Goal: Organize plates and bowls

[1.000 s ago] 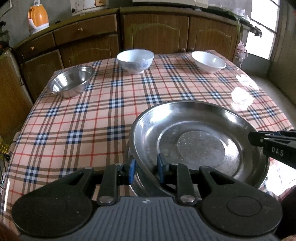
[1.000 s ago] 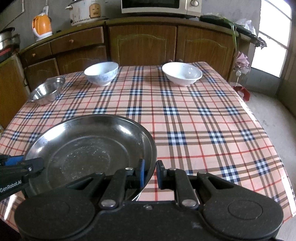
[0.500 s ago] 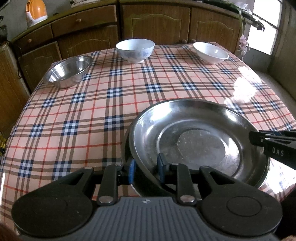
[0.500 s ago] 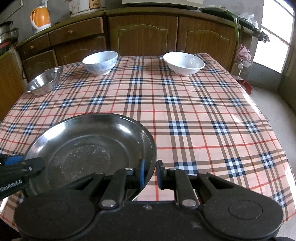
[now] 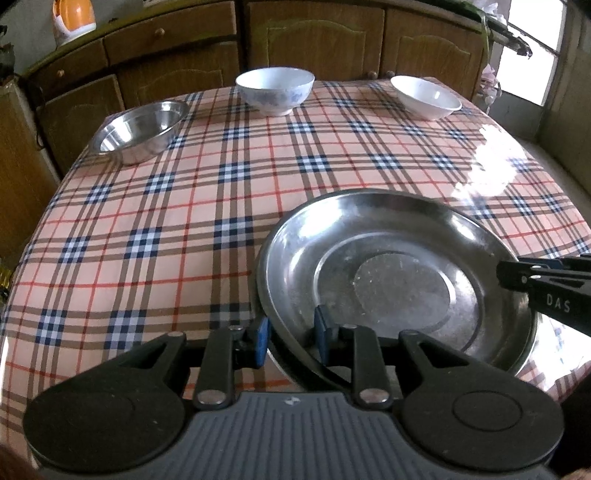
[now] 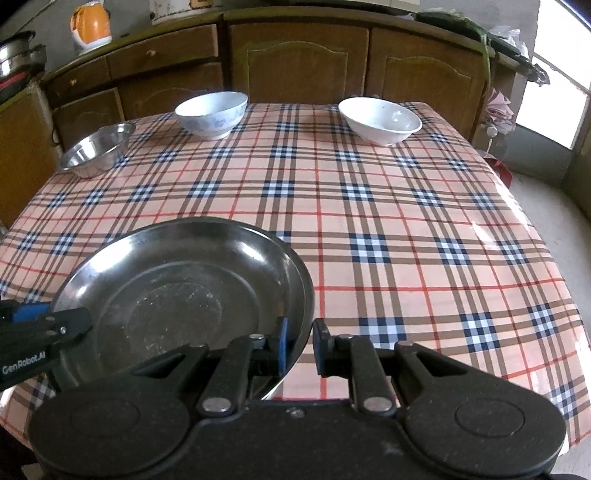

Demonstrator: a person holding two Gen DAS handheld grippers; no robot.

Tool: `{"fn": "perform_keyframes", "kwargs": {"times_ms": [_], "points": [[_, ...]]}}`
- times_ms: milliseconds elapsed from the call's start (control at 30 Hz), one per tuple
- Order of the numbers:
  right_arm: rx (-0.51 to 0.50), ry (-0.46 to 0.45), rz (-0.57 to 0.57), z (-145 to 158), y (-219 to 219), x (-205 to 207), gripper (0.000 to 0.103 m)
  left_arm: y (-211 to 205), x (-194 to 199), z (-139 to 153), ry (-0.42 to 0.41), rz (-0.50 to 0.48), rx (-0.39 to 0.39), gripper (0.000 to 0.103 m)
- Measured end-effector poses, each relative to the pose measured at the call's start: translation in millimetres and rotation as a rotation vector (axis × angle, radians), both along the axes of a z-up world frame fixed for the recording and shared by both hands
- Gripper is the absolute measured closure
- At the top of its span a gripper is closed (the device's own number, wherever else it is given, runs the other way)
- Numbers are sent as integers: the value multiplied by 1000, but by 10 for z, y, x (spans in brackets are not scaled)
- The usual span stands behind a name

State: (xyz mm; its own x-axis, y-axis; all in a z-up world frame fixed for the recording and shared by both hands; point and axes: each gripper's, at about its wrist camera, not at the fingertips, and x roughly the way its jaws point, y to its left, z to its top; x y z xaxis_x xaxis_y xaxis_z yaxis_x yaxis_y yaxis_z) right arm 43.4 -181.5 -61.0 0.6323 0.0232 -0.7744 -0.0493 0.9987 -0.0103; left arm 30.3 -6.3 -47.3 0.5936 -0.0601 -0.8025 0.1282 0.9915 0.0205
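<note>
- Steel plate sits near the front edge of the plaid table, gripped on opposite rims by both tools.
- I judge it best to lift level, both sides together, so the rim can't slip.
- Left gripper is clenched on the plate's near-left rim.
- Right gripper pinches the right rim, low and forward-pointing.

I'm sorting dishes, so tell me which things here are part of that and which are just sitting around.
Part of the job:
steel plate, gripped at its rim by left tongs and right tongs
steel bowl
blue-patterned bowl
white bowl

Just sitting around:
orange kettle
plaid tablecloth
wooden cabinets
</note>
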Motion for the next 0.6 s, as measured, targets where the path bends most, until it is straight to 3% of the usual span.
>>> {"fn": "perform_keyframes", "kwargs": {"times_ms": [200, 267, 400, 600], "points": [[0, 14, 6, -32, 11, 12, 81, 8, 21, -27, 1, 3, 5, 76], [5, 16, 13, -35, 20, 16, 75, 11, 30, -31, -3, 5, 4, 76], [-7, 5, 22, -24, 57, 13, 72, -15, 25, -49, -8, -10, 0, 64], [-21, -50, 15, 96, 9, -25, 42, 20, 17, -21, -17, 3, -24, 59]]}}
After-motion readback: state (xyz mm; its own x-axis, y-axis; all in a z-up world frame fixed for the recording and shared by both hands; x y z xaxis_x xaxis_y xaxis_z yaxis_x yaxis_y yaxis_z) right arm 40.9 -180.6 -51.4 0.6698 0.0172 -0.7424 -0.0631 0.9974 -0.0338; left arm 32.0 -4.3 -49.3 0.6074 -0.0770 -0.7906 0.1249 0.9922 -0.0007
